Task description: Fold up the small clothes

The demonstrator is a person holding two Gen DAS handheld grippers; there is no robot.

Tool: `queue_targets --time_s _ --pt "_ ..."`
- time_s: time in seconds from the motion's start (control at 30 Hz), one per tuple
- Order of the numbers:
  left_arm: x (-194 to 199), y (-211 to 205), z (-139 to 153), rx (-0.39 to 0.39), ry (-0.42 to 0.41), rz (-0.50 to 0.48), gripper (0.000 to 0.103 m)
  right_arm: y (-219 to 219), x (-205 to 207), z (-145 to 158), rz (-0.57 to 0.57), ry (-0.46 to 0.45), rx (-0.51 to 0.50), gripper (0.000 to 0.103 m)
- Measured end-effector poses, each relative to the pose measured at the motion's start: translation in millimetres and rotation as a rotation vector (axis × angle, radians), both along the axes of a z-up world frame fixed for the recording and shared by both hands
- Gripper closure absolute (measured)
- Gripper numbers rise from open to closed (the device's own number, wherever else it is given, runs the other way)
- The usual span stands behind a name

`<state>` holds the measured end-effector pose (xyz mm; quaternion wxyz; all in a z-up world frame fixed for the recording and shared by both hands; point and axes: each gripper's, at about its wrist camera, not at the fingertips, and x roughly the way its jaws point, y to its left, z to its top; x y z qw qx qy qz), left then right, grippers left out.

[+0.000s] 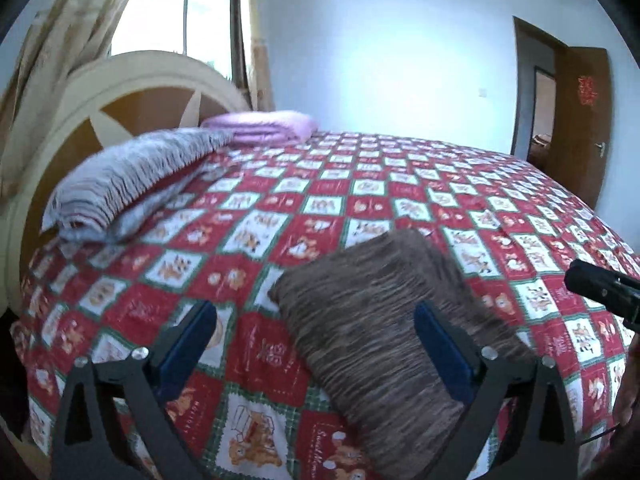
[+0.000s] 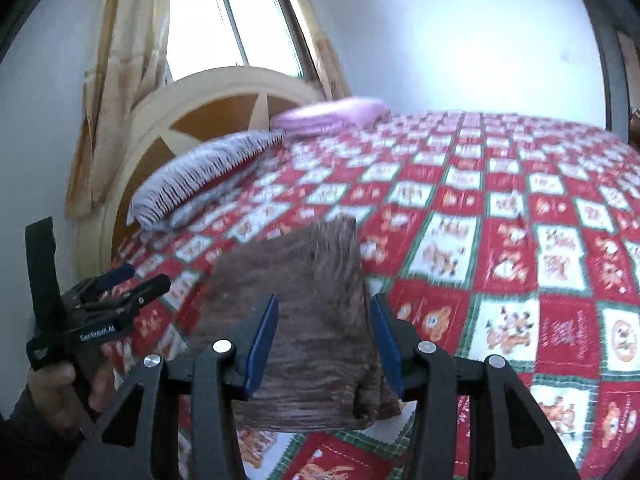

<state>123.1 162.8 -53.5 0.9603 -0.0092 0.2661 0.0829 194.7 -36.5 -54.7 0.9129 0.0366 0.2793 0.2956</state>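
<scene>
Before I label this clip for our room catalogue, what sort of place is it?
Most likely a home bedroom: a bed with a red patterned quilt, a rounded headboard, and folded bedding by a curtained window. A wooden door stands open.

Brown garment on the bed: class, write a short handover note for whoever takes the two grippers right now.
Left gripper: open, holding nothing, over the near left part of the brown garment.
Right gripper: open, holding nothing, fingers either side of the garment's near end.
The garment lies on the red checked bedspread, apparently already folded into a compact rectangle.
Left: check the fold is neat. No other small clothes show; the grey pillow and pink blanket sit by the headboard.
</scene>
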Motion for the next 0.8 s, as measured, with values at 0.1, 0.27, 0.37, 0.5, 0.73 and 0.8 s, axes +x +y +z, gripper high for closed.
queue_targets --time_s 0.1,0.27,0.37,0.5,0.73,0.8 --pt "-4.1 -3.6 8.6 0.002 -0.022 -0.008 0.002 -1.4 -11.3 7.7 -0.008 -0.018 0.0 0.042" --pt "-10.6 -7.3 16.4 0.008 -0.049 -0.013 0.002 0.1 -28.5 11.5 0.007 -0.035 -0.011 0.042" --pt "-11.3 -8.7 16.9 0.009 -0.049 -0.012 0.002 1.5 -33.7 11.9 0.014 -0.04 -0.01 0.042" --pt "-11.4 -10.3 15.1 0.013 -0.042 -0.015 0.002 2.3 -38.3 13.0 0.016 -0.051 -0.013 0.042" --pt "-11.1 -12.5 11.8 0.016 -0.032 -0.018 0.002 0.2 -39.2 11.9 0.01 -0.05 -0.007 0.042" --pt "-11.8 -12.2 11.9 0.015 -0.032 -0.016 0.002 0.0 -38.3 11.8 0.007 -0.046 -0.006 0.042"
